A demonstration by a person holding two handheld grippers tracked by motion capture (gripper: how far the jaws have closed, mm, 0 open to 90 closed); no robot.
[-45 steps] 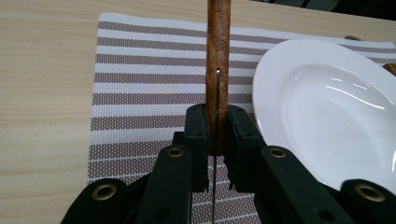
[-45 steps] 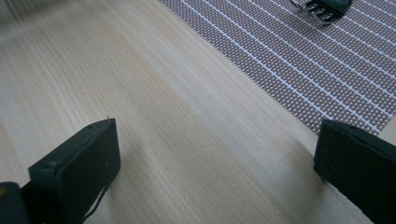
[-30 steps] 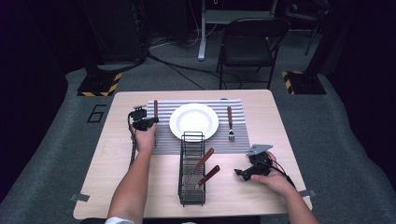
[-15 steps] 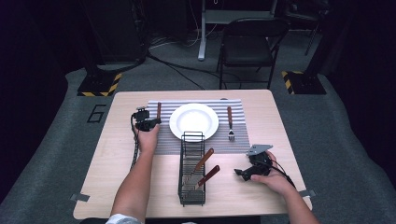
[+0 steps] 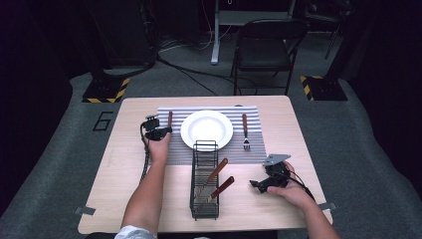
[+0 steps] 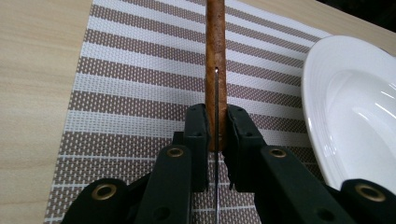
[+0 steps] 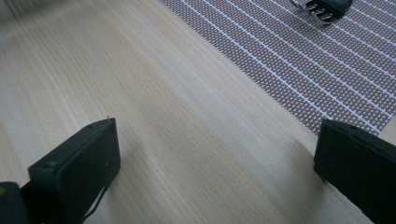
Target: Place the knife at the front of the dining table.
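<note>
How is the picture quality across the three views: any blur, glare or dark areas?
High view: table evenly lit, room behind nearly black, image soft. Left gripper view: left gripper and wooden-handled utensil sharp, mild sheen on the white plate. Right gripper view: right gripper blurred at its near jaws, placemat weave crisp, far left corner soft.

Lit from overhead on the table [image 5: 124, 209], dark room all around, far background nearly black. Soft, short shadows under the rack [image 5: 204, 179]. Mild glare on the white plate [image 6: 355, 112] in the left gripper view. High view soft and low in detail. Right gripper view sharp on the wood, blurred at the top-left corner and on the near jaws.
</note>
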